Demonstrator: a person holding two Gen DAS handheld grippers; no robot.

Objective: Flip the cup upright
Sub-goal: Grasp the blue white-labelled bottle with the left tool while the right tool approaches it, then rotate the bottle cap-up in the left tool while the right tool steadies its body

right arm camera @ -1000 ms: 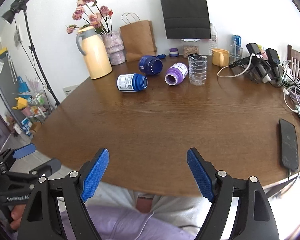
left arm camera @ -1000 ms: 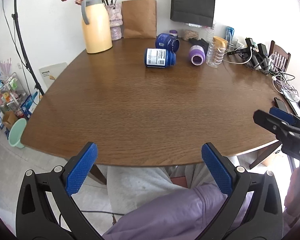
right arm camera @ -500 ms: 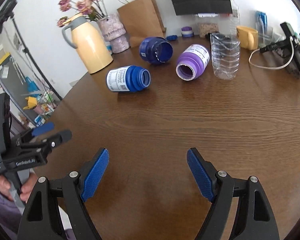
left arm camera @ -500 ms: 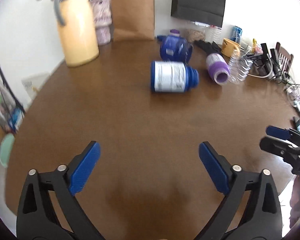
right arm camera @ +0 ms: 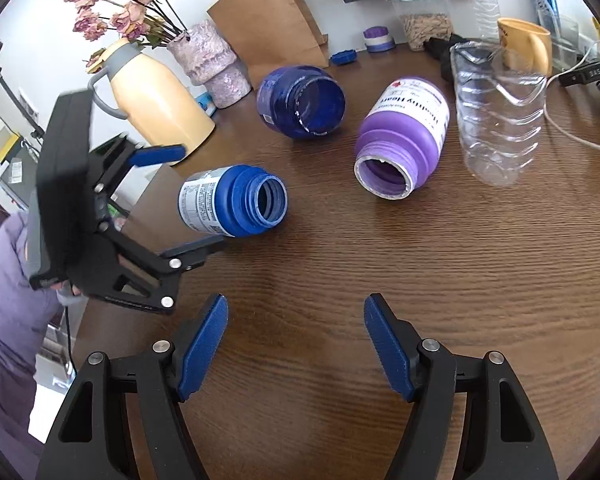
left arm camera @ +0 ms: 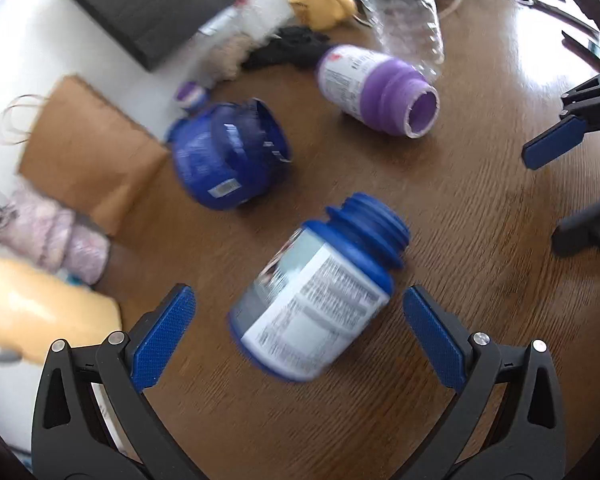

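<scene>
A blue bottle with a white label (left arm camera: 316, 292) (right arm camera: 232, 200) lies on its side on the brown table, mouth open, no cap. My left gripper (left arm camera: 298, 320) is open, its blue pads either side of the bottle's base end, not touching; it also shows in the right wrist view (right arm camera: 180, 200). A dark blue jar (left arm camera: 228, 156) (right arm camera: 302, 100) and a purple bottle (left arm camera: 376, 92) (right arm camera: 404, 140) also lie on their sides behind. My right gripper (right arm camera: 296, 340) is open and empty above bare table in front of the bottles; its fingers (left arm camera: 552, 146) show at the left view's right edge.
A clear plastic bottle (right arm camera: 500, 112) stands right of the purple one. A yellow jug (right arm camera: 156, 100), a pink vase with flowers (right arm camera: 212, 64), a brown paper bag (right arm camera: 272, 20), a yellow mug (right arm camera: 526, 44) and cables line the back of the table (right arm camera: 420, 280).
Both grippers moved forward over the table toward the bottles. My left gripper tilted and closed in until the blue labelled bottle sits between its open fingers.
</scene>
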